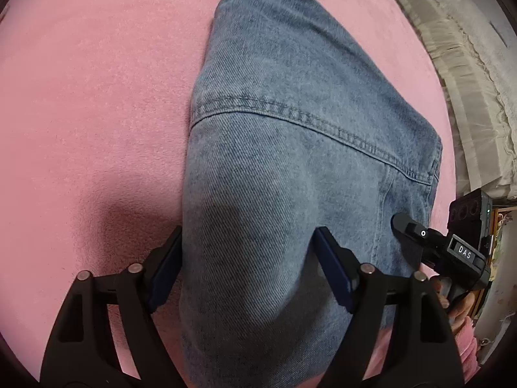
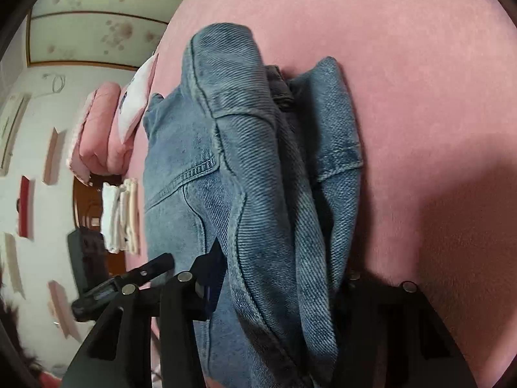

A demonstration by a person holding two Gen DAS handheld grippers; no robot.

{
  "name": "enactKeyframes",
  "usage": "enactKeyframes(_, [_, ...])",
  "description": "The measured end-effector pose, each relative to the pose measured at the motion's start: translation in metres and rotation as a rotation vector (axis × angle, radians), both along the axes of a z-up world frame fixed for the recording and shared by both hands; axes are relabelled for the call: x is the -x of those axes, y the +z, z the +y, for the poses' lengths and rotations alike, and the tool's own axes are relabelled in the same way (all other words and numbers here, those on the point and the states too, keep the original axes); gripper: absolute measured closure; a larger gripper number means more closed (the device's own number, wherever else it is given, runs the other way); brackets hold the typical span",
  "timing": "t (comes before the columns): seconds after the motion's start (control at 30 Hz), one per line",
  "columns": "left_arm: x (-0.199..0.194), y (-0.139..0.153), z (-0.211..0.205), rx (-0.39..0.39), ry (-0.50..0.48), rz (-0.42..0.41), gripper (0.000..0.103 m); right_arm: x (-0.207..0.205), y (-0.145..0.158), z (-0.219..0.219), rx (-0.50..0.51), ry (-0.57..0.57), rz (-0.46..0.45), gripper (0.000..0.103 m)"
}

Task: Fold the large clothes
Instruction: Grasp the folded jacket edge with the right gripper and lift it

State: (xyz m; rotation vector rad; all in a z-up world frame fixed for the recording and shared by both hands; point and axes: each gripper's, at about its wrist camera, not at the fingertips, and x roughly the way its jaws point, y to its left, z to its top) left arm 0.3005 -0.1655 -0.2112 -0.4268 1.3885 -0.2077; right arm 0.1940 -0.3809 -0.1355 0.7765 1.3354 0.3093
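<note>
1. Your task piece is a pair of faded blue denim jeans (image 1: pixel 290 148), lying on a pink fuzzy bed cover (image 1: pixel 97 97). From the left wrist view the denim runs away from you in a long strip, with a double-stitched seam crossing it at an angle.

2. Your left gripper (image 1: pixel 248 268) has its fingers (image 1: pixel 332 274) spread wide, one on each side of the near end of the jeans. The cloth fills the gap between them, but they're straddling it rather than pinching it, at least as far as that view shows.

3. Your right gripper (image 2: pixel 278 278) is in the bunched-up edge of the jeans (image 2: pixel 258 194). The left finger with its blue pad (image 2: pixel 213 274) sits right against the denim; the other finger is buried behind the folds. So you've got thick cloth between the fingers, but I can't tell if they're actually clamped on it.

4. In the left wrist view your right gripper (image 1: pixel 407 226) shows up at the right edge, its tip touching the jeans near the side seam.

5. In the right wrist view the jeans are stacked in several rumpled layers, with a hem standing up at the far end.

6. Off to the left there's a pink pillow (image 2: pixel 100 129) and a small stack of folded white cloths (image 2: pixel 121 216) past the bed edge.
</note>
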Motion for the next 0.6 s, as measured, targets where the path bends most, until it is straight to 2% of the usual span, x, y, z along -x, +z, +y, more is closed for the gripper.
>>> enactKeyframes(0.1, [0.008,0.008,-0.002,-0.009,0.029,-0.052,0.048,0.0,0.012,-0.004,0.005,0.002,-0.016,0.074])
enactKeyframes(0.17, [0.015,0.014,-0.006,-0.016,0.053,-0.081,0.053,0.002,0.023,-0.004,0.004,0.001,-0.041,0.079])
enactKeyframes(0.3, [0.032,0.045,-0.014,-0.058,0.056,-0.172,0.064,0.009,0.055,0.011,0.055,0.036,-0.098,0.082])
enactKeyframes(0.43, [0.055,0.065,-0.008,-0.071,0.033,-0.212,0.066,0.016,0.086,0.037,0.152,0.119,-0.14,0.082])
enactKeyframes(0.6, [0.096,0.081,0.038,-0.033,0.076,-0.204,0.067,0.043,0.117,0.065,0.21,0.162,-0.148,0.084])
